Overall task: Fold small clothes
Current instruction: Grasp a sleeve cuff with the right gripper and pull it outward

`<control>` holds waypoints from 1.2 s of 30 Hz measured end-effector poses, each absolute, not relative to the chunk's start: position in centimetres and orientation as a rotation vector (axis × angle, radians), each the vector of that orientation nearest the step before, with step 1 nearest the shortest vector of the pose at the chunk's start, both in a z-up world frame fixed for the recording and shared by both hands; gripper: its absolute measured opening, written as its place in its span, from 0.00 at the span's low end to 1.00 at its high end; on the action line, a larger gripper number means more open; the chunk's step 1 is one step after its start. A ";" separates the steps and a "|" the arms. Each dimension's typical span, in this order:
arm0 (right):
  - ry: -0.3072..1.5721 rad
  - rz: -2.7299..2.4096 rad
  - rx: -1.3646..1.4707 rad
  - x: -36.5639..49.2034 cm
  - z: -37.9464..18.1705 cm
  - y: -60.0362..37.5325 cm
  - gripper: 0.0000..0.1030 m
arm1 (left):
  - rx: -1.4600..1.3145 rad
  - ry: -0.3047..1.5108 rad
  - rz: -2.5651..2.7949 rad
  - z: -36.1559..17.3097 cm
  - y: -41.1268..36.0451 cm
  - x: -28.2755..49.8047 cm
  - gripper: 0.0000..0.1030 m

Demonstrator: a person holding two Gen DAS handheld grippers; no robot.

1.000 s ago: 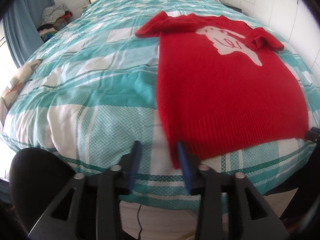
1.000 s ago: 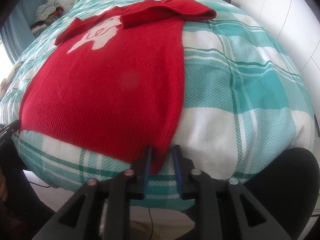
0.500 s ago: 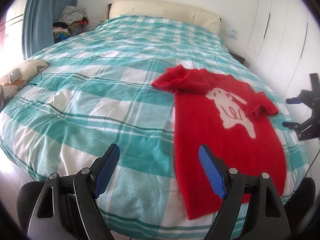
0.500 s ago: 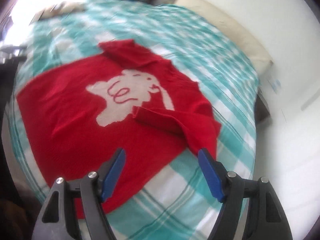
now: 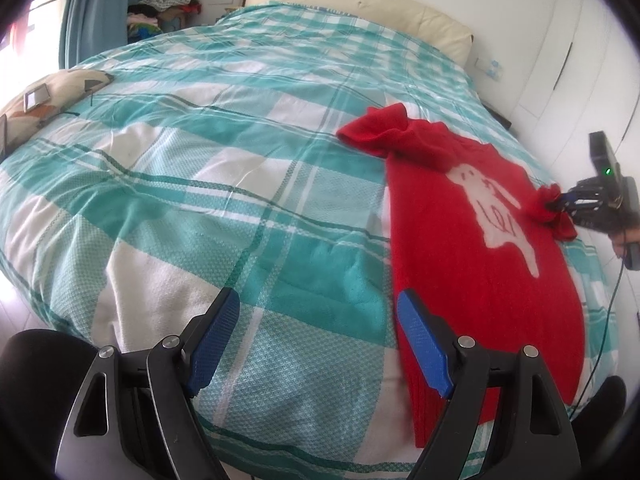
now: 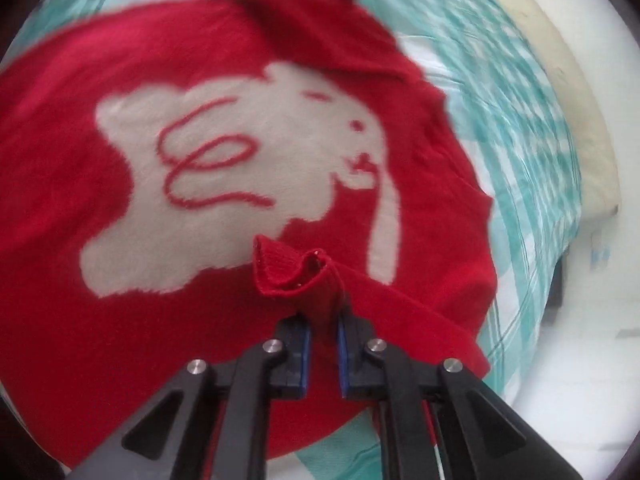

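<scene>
At lower centre, the right gripper [image 6: 323, 334] pinches the red knitted rabbit sweater's [image 6: 120, 60] sleeve cuff [image 6: 288, 270], presumably to fold it inward, while the left gripper [image 5: 320, 340] waits wide apart, empty.

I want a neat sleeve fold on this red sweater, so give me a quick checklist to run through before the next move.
1. Right gripper shut on the sleeve cuff: ok.
2. Cuff held fully, not by a thin edge: cannot tell; the fabric bunches between the pads.
3. Left gripper free to help: ok, open, holding nothing, over the bedspread beside the sweater's hem.
4. Sweater body lying flat: ok, rabbit design face up, no big wrinkles.
5. Other sleeve tidy: not ok, crumpled near the shoulder.
6. Room on the bed to fold: ok.
</scene>
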State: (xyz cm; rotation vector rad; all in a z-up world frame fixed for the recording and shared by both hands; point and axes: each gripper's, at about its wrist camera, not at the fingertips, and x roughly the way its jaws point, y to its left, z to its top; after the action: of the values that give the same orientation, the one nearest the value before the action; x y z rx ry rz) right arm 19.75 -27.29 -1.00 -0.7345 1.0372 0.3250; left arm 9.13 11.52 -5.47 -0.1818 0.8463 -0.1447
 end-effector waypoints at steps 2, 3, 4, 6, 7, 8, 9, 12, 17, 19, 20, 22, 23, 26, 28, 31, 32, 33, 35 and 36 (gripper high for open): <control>0.971 0.156 -0.463 19.9 2.9 -33.8 0.10 | -0.193 0.846 -0.144 -5.5 11.6 9.2 0.80; 0.935 0.065 -0.322 19.4 4.7 -37.7 0.10 | -0.199 0.849 -0.144 -5.5 11.6 9.2 0.80; 0.897 -0.019 -0.171 18.6 6.2 -41.7 0.10 | -0.208 0.854 -0.145 -5.6 11.7 9.3 0.80; 0.822 -0.168 0.084 15.9 8.1 -49.2 0.10 | -0.228 0.867 -0.146 -5.9 11.9 9.5 0.80; 0.792 -0.228 0.169 14.7 8.6 -52.1 0.10 | -0.238 0.873 -0.145 -6.0 11.9 9.6 0.80; 0.774 -0.288 0.231 13.2 8.8 -54.6 0.10 | -0.244 0.878 -0.142 -6.2 11.9 9.8 0.80; 0.770 -0.337 0.270 12.0 8.6 -56.5 0.10 | -0.247 0.881 -0.138 -6.3 11.9 9.8 0.80; 0.777 -0.413 0.361 8.7 7.1 -59.9 0.10 | -0.234 0.879 -0.125 -6.4 11.7 9.9 0.80; 0.767 -0.522 0.540 5.4 2.8 -64.0 0.10 | -0.180 0.876 -0.102 -6.5 11.0 9.7 0.80; 0.770 -0.539 0.607 4.5 1.1 -65.0 0.10 | -0.163 0.876 -0.094 -6.5 10.9 9.6 0.81; 0.780 -0.551 0.626 4.3 0.3 -65.3 0.10 | -0.159 0.875 -0.091 -6.5 10.9 9.6 0.80; 0.796 -0.553 0.691 3.5 -1.4 -66.0 0.10 | -0.158 0.875 -0.087 -6.6 11.0 9.5 0.80; 0.796 -0.536 0.735 3.0 -2.2 -66.3 0.10 | -0.159 0.875 -0.086 -6.6 11.0 9.5 0.80; 0.773 -0.470 0.826 2.1 -3.8 -66.5 0.21 | -0.154 0.877 -0.081 -6.7 10.9 9.6 0.80; 0.727 -0.441 0.872 1.2 -3.9 -66.6 0.42 | -0.143 0.878 -0.075 -6.7 10.8 9.6 0.81; 0.664 -0.407 0.940 0.3 -4.1 -67.1 0.54 | -0.129 0.876 -0.071 -6.7 10.6 9.6 0.81; 0.650 -0.394 0.962 0.2 -4.3 -67.3 0.54 | -0.125 0.876 -0.070 -6.8 10.6 9.6 0.81; 0.639 -0.380 0.985 0.1 -4.5 -67.6 0.54 | -0.123 0.876 -0.069 -6.8 10.5 9.6 0.81; 0.620 -0.364 1.019 0.0 -4.7 -68.0 0.54 | -0.120 0.876 -0.068 -6.8 10.5 9.6 0.81; 0.613 -0.355 1.034 -0.1 -4.8 -68.1 0.54 | -0.119 0.876 -0.067 -6.8 10.5 9.6 0.81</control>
State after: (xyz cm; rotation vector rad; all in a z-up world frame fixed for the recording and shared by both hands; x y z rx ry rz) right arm -0.05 -68.12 -4.81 1.0341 0.6131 -0.3552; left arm 9.60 10.51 -6.81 -0.1193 0.8763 -0.0670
